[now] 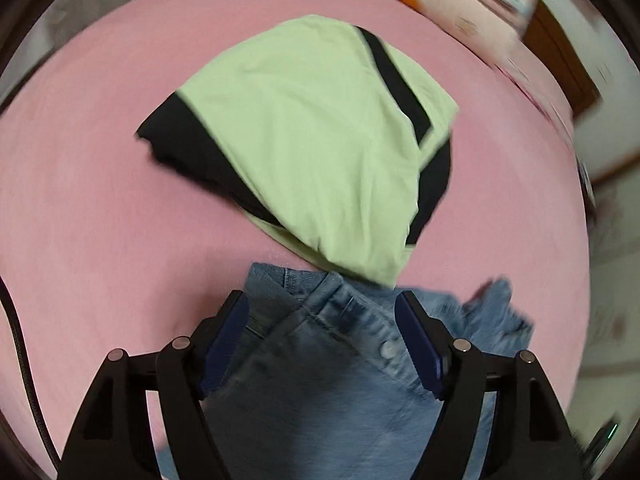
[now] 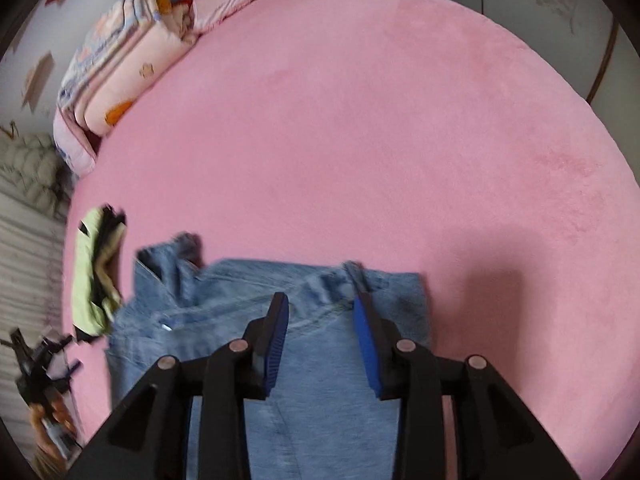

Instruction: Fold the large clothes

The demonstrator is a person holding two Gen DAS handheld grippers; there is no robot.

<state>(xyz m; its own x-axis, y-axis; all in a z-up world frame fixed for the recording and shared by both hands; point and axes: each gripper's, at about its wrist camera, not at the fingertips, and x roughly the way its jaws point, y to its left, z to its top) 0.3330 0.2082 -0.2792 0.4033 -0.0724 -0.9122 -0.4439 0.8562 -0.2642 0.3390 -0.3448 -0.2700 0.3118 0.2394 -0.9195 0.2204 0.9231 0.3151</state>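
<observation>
Both grippers hang over the pale-blue denim jeans (image 1: 320, 360) spread on the pink plush bedcover (image 1: 100, 220), w/ nothing clamped in either one. The left gripper (image 1: 322, 344) has its jaws wide apart, waistband and metal button (image 1: 387, 349) lying betw. them but the dark-blue ribbed pads clear of the cloth. The right gripper (image 2: 320, 344) stands narrower, roughly part-open, over the jeans' upper edge near a belt loop; no cloth pinched there either.

Risks from here, as a judgement:
- Denim is thick and stiff at the waistband seam; a bite on that ridge could slip off the pads or catch one layer only, so the fold drags unevenly.
- The left-side edge of the jeans looks rumpled and frayed beyond the left gripper's right finger; lifting w/o smoothing could lock a crease in.
- The light-green folded garment w/ black trim (image 1: 312, 140) sits just ahead of the left gripper, its lower corner touching or overlapping the waistband. A forward sweep could snag it and undo that fold.
- The plush cover is grippy; dragging denim across it may bunch the fabric.

Textures: denim matte and faded, green piece thin, soft jersey. Folded pastel quilt (image 2: 120, 76) lies well ahead and left of the right gripper.
</observation>
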